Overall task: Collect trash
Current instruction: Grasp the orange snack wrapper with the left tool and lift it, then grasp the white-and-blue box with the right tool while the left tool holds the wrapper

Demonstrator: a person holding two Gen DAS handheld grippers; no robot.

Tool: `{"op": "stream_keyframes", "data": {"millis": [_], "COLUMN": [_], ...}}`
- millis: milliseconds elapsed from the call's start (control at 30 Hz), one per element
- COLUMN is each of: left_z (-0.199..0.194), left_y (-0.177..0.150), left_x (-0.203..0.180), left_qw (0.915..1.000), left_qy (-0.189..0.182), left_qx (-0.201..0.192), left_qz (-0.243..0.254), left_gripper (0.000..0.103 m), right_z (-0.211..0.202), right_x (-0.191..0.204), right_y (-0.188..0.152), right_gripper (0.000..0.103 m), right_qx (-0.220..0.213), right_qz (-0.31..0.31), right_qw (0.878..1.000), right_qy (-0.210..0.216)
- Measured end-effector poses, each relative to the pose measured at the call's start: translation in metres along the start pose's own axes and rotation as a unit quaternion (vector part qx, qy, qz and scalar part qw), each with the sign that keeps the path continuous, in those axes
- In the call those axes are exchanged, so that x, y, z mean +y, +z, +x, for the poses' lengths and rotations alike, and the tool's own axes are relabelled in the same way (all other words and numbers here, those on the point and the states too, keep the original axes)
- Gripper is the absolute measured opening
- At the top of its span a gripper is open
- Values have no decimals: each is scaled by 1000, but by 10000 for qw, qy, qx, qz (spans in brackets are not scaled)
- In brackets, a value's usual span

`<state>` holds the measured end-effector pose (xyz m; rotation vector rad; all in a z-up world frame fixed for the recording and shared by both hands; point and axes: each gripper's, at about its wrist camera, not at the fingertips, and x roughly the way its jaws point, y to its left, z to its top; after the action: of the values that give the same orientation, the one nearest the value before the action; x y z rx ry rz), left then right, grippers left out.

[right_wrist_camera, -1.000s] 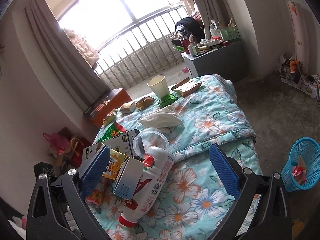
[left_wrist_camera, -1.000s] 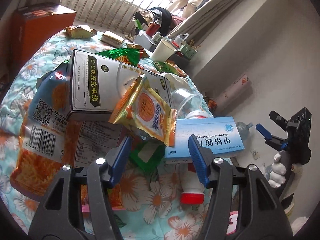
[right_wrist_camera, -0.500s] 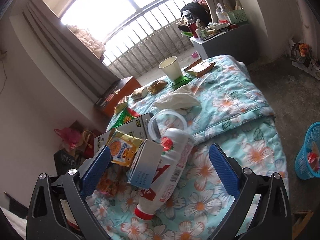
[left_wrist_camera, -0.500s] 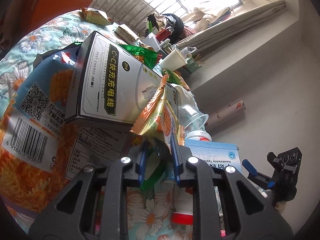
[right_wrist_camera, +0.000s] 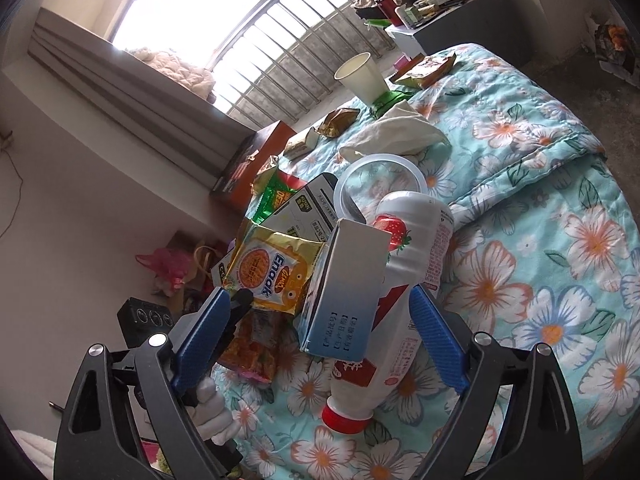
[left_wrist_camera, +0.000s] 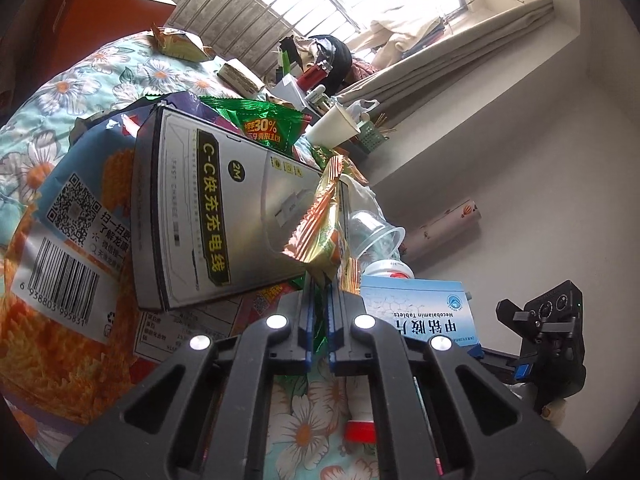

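On the floral quilt (right_wrist_camera: 540, 248) lies a heap of trash. My left gripper (left_wrist_camera: 319, 280) is shut on the lower edge of a yellow snack packet (left_wrist_camera: 320, 236), which leans against a grey cable box (left_wrist_camera: 224, 216). The packet (right_wrist_camera: 272, 272) also shows in the right wrist view, with the left gripper's black tip on its corner. My right gripper (right_wrist_camera: 320, 340) hangs over a blue-and-white medicine box (right_wrist_camera: 344, 292) and a white strawberry drink bottle (right_wrist_camera: 404, 280). Its jaws are closing. Both things lie between the blue pads (right_wrist_camera: 436, 340), which touch neither.
An orange chip bag (left_wrist_camera: 60, 300) and a green packet (left_wrist_camera: 264, 124) lie under and behind the cable box. Farther back are a clear plastic cup (right_wrist_camera: 380, 184), crumpled white paper (right_wrist_camera: 396, 136), a paper cup (right_wrist_camera: 360, 76) and several wrappers. A grey cabinet (right_wrist_camera: 452, 32) stands by the window.
The left jaws closed onto the snack packet and the wrist rolled a little. The right gripper sank toward the medicine box and bottle, and its jaws narrowed slightly.
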<state>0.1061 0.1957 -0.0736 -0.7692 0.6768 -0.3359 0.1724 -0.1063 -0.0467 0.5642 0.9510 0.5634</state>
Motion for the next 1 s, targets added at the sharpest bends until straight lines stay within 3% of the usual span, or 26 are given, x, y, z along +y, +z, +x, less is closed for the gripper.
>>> {"op": "stream_keyframes", "data": {"millis": [200,533,1000], "left_z": [-3,-13,-36], "left_y": [1,-1,6], "left_x": [1,-5,-35], "left_qw": [10000,9997,9974], "left_qy": [-36,-20,-108], "left_qx": [-47,-132,-367], "left_qz": [6,191,616], "left_gripper": [2,2,2], "right_z": [6,12,-18], "right_x": [0,-2,-2], "right_y": [-2,-7,-14], "right_gripper": [68,34,30], "right_qx": [43,235,-130], "right_qz": [78,210,297], "right_qw": [9997,9991,9995], "right_qy": [-241,-275,36]}}
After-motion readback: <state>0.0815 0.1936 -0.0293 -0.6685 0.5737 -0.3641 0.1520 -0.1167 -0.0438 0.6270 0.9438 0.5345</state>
